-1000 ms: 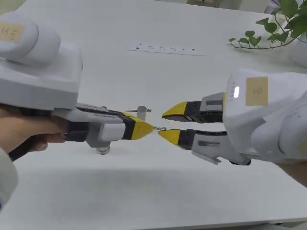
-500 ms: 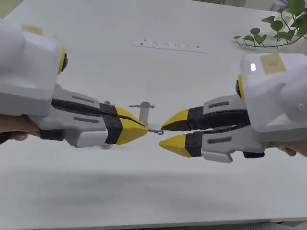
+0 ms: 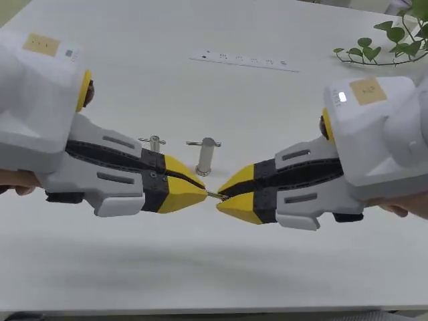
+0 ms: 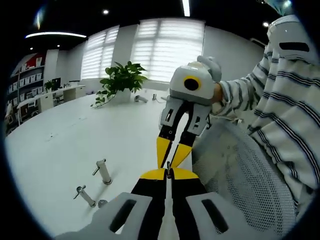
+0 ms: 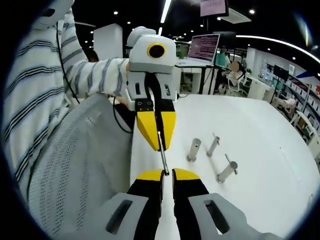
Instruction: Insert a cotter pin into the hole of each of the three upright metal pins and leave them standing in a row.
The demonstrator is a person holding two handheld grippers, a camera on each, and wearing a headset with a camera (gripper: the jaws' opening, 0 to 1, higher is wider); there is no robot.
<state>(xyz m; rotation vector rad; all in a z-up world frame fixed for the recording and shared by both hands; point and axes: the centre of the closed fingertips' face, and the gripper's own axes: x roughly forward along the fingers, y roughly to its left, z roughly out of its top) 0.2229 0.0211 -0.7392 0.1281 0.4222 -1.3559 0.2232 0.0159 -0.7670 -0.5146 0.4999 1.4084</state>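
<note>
White table (image 3: 134, 67) w/ power strip (image 3: 244, 61) far side, plant (image 3: 408, 48) at rt corner.

the head view looked forward and down, close above the left tool (image 3: 200, 192) and right tool (image 3: 224, 200) over the white counter (image 3: 267, 107). each tool view looked along its own jaws, straight at the other tool, very near. all three shared the cotter pin (image 3: 214, 196) and upright metal pins (image 3: 205, 157).
</note>
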